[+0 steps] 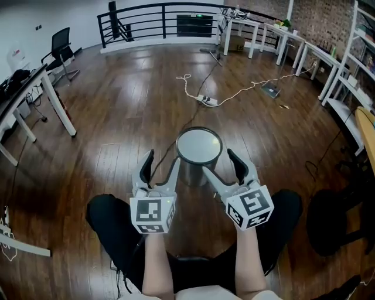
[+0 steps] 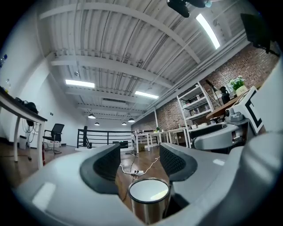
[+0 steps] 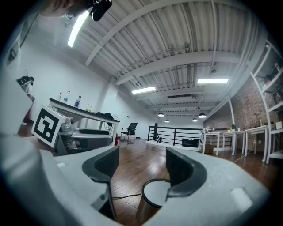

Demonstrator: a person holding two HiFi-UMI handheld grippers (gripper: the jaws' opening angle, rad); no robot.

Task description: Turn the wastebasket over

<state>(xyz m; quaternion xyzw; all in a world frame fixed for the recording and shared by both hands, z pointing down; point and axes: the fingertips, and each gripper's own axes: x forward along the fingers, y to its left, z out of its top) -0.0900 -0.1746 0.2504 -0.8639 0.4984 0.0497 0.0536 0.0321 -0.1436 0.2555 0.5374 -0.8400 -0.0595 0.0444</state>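
The wastebasket [image 1: 199, 149] is a small steel cylinder with a dark rim and a pale flat top, standing on the wooden floor in front of the person's knees. My left gripper [image 1: 161, 167] is open just left of it, the inner finger close to its side. On the bin's other side my right gripper [image 1: 221, 167] is also open. In the left gripper view the wastebasket [image 2: 149, 201] sits low, below the open left gripper [image 2: 139, 165]. The right gripper view shows the wastebasket [image 3: 152, 198] under the right gripper [image 3: 142, 170]. No pad presses on it.
A pale cable and a power strip [image 1: 208, 101] lie on the floor beyond the bin. A desk [image 1: 35, 88] and an office chair [image 1: 61, 50] stand at the left, a black railing [image 1: 158, 17] at the back, white tables [image 1: 263, 35] and shelving [image 1: 351, 76] at the right.
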